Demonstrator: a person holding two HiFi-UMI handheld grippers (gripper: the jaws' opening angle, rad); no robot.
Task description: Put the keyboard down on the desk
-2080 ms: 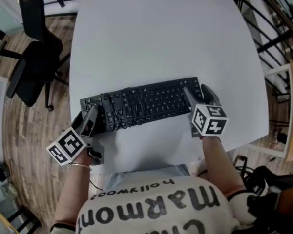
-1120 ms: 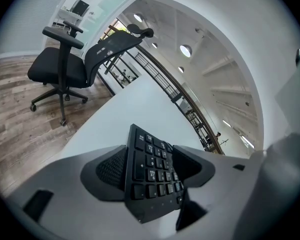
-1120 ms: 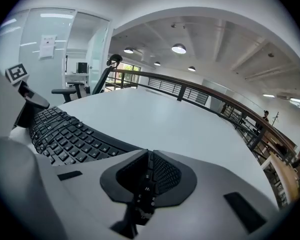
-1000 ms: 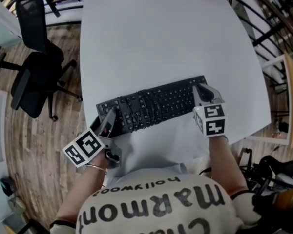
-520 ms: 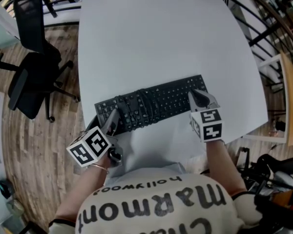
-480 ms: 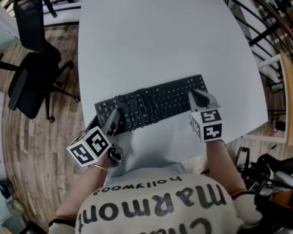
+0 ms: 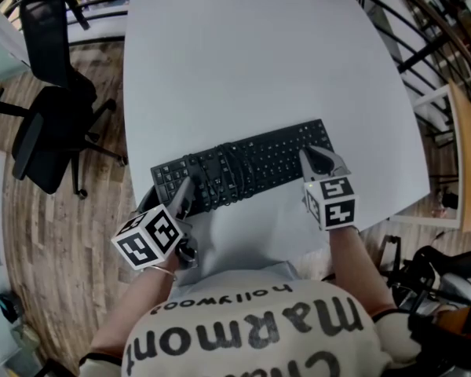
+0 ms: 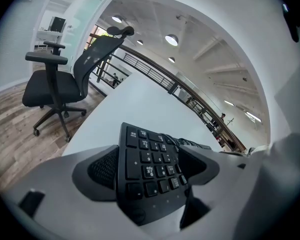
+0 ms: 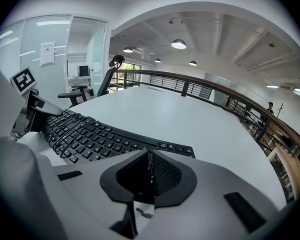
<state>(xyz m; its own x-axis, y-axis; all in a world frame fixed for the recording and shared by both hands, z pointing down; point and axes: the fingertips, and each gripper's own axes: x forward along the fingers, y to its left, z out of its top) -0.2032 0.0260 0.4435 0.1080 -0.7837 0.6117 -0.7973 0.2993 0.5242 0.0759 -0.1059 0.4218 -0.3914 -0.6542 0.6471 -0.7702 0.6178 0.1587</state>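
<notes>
Keyboard [image 7: 276, 158]: one | desk [image 7: 251, 61]: one | chair [image 7: 51, 116]: one | cable [image 7: 222, 173]: seemingly one

The surface [image 7: 251, 69] runs out of the head view at 12 o'clock. There the left tongs [image 7: 180, 197], jaws just opening around it, cover the 8 o'clock corner of the keyboard [image 7: 251, 163], and the right tongs [image 7: 315, 159] cover its 3 o'clock end. We cannot read its key legends there. In the left gripper view, one jaw hides most of its length.
</notes>
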